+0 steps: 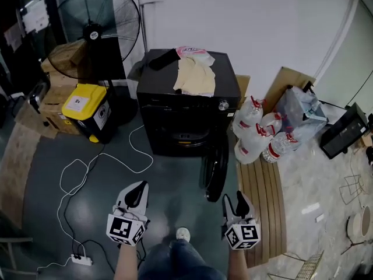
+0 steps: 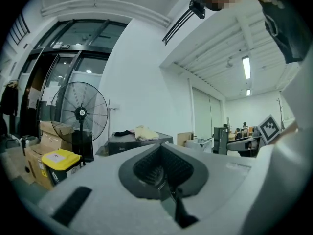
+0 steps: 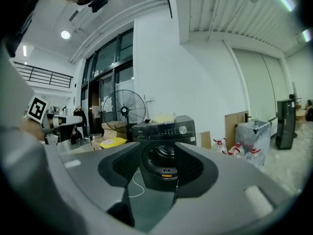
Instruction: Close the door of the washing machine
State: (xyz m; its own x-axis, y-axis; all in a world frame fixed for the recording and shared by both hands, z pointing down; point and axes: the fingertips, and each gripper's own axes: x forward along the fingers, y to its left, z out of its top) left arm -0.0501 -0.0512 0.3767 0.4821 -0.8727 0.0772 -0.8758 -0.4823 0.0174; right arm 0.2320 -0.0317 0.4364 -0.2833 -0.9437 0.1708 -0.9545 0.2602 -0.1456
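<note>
The black washing machine stands against the far wall, with cloths on its top. Its round door hangs open, swung out to the right of the front. My left gripper is held low in front of the machine's left side, well short of it, its jaws shut on nothing. My right gripper hovers just this side of the door's lower edge, jaws open and empty. In the right gripper view, the machine shows between the jaws of that gripper. The left gripper points at the machine.
A standing fan, cardboard boxes and a yellow-lidded bin stand left. Water bottles and a wooden board lie right. A white cable runs to a power strip. My shoe is below.
</note>
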